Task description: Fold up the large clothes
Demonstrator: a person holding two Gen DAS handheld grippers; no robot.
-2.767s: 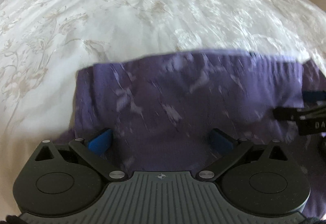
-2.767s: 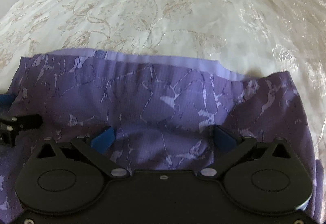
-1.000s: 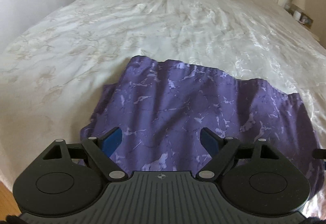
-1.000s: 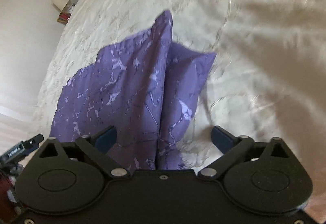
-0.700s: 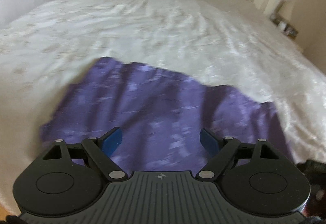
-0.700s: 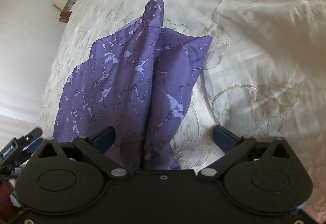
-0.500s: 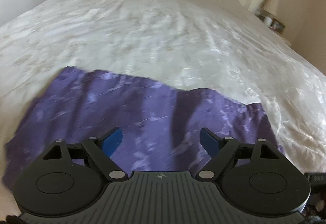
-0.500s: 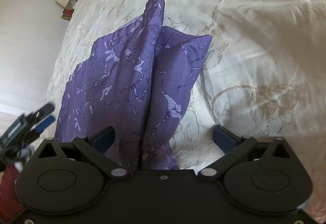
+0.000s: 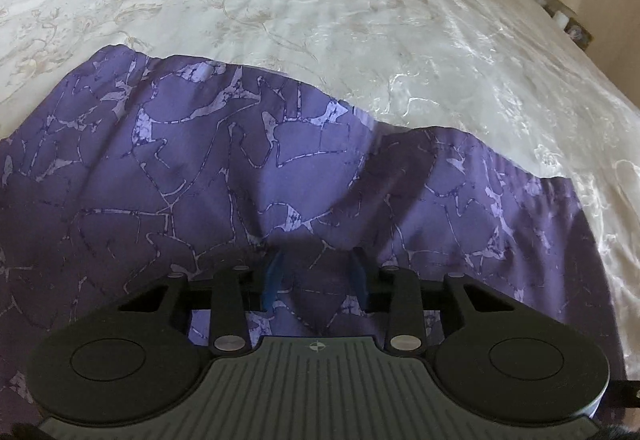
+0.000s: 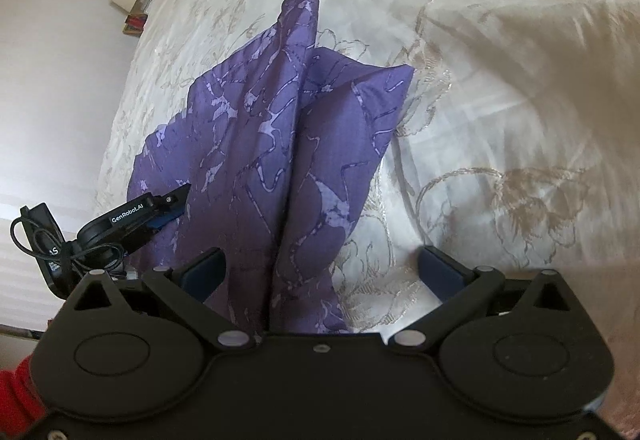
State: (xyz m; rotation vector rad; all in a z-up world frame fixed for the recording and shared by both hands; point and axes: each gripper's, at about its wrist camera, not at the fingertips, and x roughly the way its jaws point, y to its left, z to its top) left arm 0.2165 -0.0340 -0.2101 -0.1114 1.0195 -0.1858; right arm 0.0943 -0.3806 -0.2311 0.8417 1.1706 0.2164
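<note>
Purple patterned garment on a cream floral bedspread.

The cloth is deep violet with a pale, cracked marble-like print. Seen from the left wrist it spreads wide across the near part of the bed, its far edge wavy and gathered, with a shaded crease near the middle. Seen from the right wrist it rises in two draped folds — a tall pointed one and a lower, broader one beside it — meeting along a dark vertical valley.
</note>
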